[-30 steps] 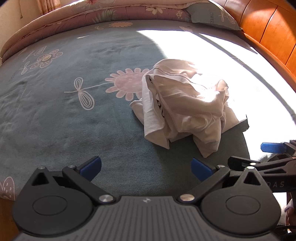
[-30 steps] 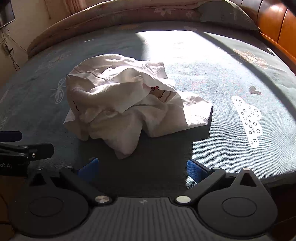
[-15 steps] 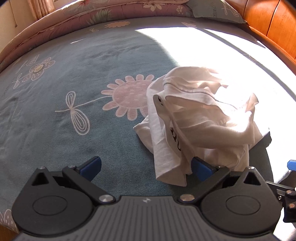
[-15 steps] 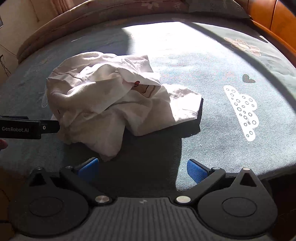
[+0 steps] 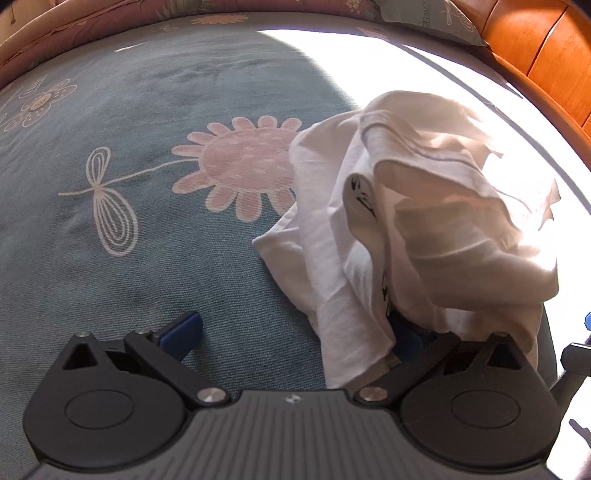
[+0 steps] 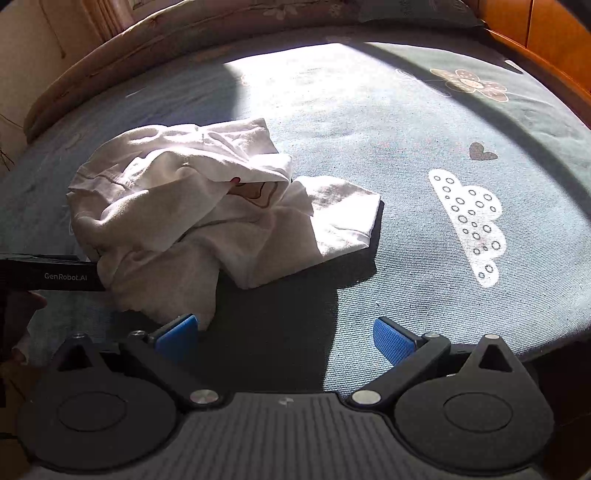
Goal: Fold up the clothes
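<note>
A crumpled white garment (image 5: 424,229) lies in a heap on the blue-green bedspread (image 5: 129,280), half in bright sun. My left gripper (image 5: 295,332) is open at the heap's near edge; cloth drapes over its right blue pad (image 5: 406,338), while the left pad (image 5: 183,332) rests on bare bedspread. In the right wrist view the same garment (image 6: 207,210) sits left of centre. My right gripper (image 6: 286,339) is open just short of it, its left pad (image 6: 177,336) touching the lowest fold. The left gripper's black body (image 6: 51,275) pokes into the heap from the left.
A rolled quilt (image 5: 110,22) and a pillow (image 5: 432,14) lie along the far side of the bed. An orange wooden headboard (image 5: 546,59) runs along the right. The bed's near edge (image 6: 546,343) drops off beside my right gripper. A hand (image 6: 22,317) shows at the left.
My left gripper has pushed forward into the garment, whose edge now covers its right pad. The right gripper has also closed in until its left pad meets the cloth. Both stayed open.
</note>
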A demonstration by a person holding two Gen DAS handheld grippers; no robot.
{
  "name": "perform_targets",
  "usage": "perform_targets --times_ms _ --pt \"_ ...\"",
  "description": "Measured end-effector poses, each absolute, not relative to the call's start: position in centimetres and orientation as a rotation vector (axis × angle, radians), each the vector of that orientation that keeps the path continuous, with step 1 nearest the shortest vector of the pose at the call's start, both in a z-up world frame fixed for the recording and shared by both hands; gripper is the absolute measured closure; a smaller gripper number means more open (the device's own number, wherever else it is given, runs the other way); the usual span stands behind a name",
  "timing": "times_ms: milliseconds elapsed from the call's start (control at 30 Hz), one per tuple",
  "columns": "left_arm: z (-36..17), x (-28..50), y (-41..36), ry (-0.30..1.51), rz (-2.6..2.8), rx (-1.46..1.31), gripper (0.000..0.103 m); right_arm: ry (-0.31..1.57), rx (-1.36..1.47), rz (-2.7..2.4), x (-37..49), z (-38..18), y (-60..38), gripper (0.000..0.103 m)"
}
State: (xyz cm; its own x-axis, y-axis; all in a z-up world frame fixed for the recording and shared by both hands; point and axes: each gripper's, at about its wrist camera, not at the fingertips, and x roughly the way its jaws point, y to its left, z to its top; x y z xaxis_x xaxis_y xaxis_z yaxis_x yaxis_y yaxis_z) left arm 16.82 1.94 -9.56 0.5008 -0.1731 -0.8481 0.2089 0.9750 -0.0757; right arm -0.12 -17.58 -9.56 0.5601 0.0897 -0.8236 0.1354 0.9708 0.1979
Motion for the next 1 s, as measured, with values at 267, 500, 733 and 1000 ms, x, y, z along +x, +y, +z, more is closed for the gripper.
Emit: perform_targets --times_ms 267,500,733,1000 --pt "-9.7 16.5 2.2 0.963 -0.305 0.069 0.0 0.92 0.2 0.013 1.5 -8.4 -19.1 0.0" --pt "-7.8 17.4 2.1 0.97 -0.296 0.083 0.001 0.88 0.137 0.046 4.6 -8.3 -19.7 0.0" --pt "-6.7 18.3 1.5 0.901 -0.311 0.17 0.001 0.873 0.058 0.076 9.8 -10.2 -18.9 0.0" --pt "-8.1 18.4 4.1 0.971 -0.283 0.062 0.001 0.795 0.118 0.019 12.6 -10.0 -21.3 0.0"
